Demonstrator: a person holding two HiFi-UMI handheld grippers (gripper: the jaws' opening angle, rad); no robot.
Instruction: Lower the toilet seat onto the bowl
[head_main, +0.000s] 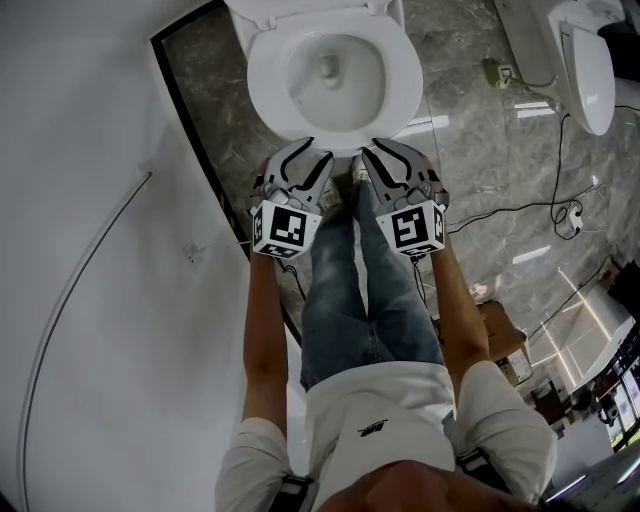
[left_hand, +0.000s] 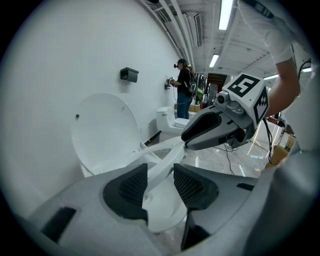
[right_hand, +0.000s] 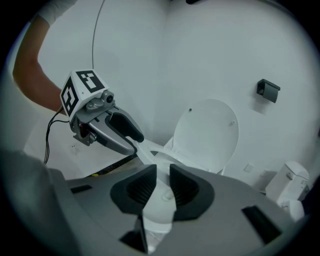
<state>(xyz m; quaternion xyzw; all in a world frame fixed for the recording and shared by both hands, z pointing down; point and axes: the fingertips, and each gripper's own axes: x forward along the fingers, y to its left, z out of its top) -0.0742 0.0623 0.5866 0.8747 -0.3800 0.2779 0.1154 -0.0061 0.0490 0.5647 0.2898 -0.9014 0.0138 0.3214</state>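
Observation:
A white toilet stands ahead with its lid (left_hand: 105, 130) upright against the wall. The toilet seat (head_main: 262, 100) is a white ring over the bowl (head_main: 330, 75). In the gripper views its front looks slightly raised off the bowl's rim. My left gripper (head_main: 318, 150) is at the seat's front left, and the seat rim (left_hand: 167, 160) runs between its dark pads (left_hand: 127, 190), which are shut on it. My right gripper (head_main: 376, 148) is at the front right, its pads (right_hand: 187, 187) closed on the rim (right_hand: 150, 152). Each gripper shows in the other's view: the right gripper (left_hand: 187, 142), the left gripper (right_hand: 136, 142).
A white wall (head_main: 90, 250) runs close on the left. A second toilet (head_main: 585, 60) stands at the upper right on the marble floor, with cables (head_main: 560, 210) and a cardboard box (head_main: 505, 340) nearby. A person (left_hand: 184, 87) stands far off. A black holder (left_hand: 129, 75) hangs on the wall.

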